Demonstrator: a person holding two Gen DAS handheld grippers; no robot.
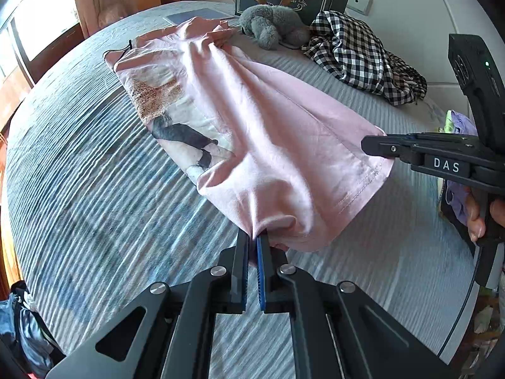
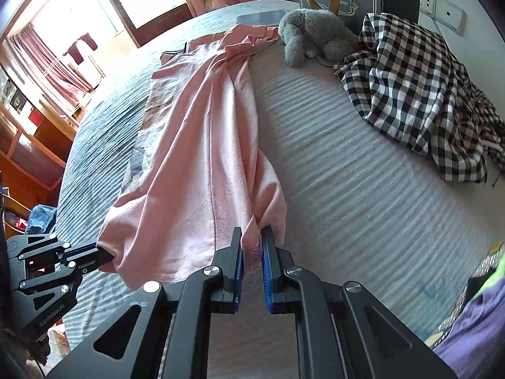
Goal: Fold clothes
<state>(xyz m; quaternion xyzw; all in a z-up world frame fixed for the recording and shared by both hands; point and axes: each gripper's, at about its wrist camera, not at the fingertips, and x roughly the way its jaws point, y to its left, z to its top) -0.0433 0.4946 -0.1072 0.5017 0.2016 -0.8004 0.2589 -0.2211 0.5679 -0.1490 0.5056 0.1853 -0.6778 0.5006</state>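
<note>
While both grippers hold the hem, the scene reads like this:

Left gripper [image 1: 254, 237]: its fingers are closed narrow on a bunch of the pink shirt [image 1: 252, 120], at the near hem corner.

Right gripper [image 2: 252, 230]: also closed narrow, with pink cloth pinched between the blue pads [image 2: 266, 259] at the other hem corner.

Shirt position: it stretches away in front of both grippers over the bed [image 1: 94, 189], already folded lengthwise, with the printed side showing to the left of the left gripper.

Far end: the collar end lies far ahead, just beside a grey plush toy [image 1: 271, 25].

Other clothes: a checked shirt [image 2: 419, 94] lies ahead and to the right of the right gripper, apart from the pink one.

Step, as I judge: bringing the hem toward the collar.

Risk one: each grip takes only a small bunch, so a fast pull may let the cloth slip out.

Risk two: uneven lifting may open the lengthwise fold.

Risk three: a long carry may push the toy.
</note>
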